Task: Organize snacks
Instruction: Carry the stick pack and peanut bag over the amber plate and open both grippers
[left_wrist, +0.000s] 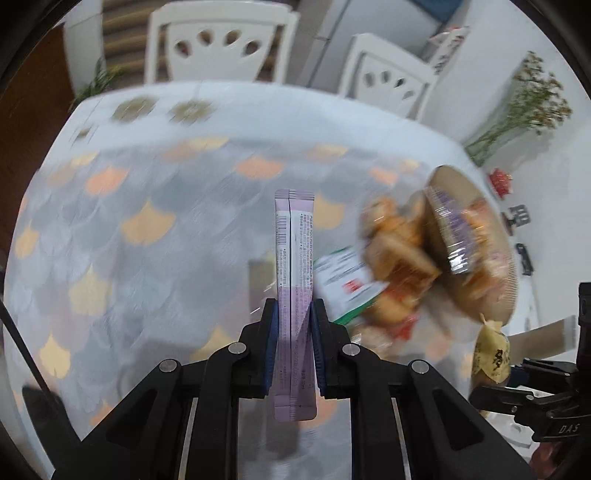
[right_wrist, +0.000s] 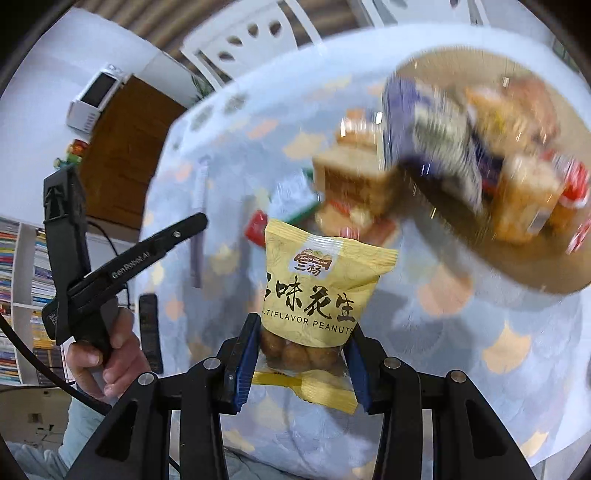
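Clearly two hand-held grippers are at work, each clenched on one snack. The left hand-held gripper (left_wrist: 294, 314) grasps a pair of slim lilac stick sachets (left_wrist: 294, 258) pressed flat together, counted as two by the seam running down the middle; their long axis runs straight from 6 to 12 o'clock in the left wrist view, the top ends pointing at 12 and the bottom ends hanging below the blue pads (left_wrist: 271, 347). The right hand-held gripper (right_wrist: 301, 345) grasps one yellow peanut packet (right_wrist: 317, 291), pinched near its clear lower part where the brown nuts show, its long axis also near upright but leaning a little toward 1 o'clock, the crimped bottom edge sticking out toward 5 o'clock. Both snacks are held above the worktop (left_wrist: 129, 221), which wears a pale cloth with a scale pattern in orange and grey. One round tan tray (right_wrist: 461, 266) sits at 1 to 3 o'clock in both views, piled with blurred snack packets whose number cannot be told; a few more lie loose on the cloth just beside it, among them one green-and-white packet (left_wrist: 343, 284). Only the left wrist view shows two white chairs (left_wrist: 218, 40) at 12 o'clock and a vase of dried flowers (left_wrist: 532, 103) at 2 o'clock. Only the right wrist view shows the person's hand (right_wrist: 110, 358) gripping the other tool's black handle at 8 o'clock, a bookshelf (right_wrist: 18, 295) at 9 o'clock and a white appliance (right_wrist: 96, 99) at 10 o'clock.
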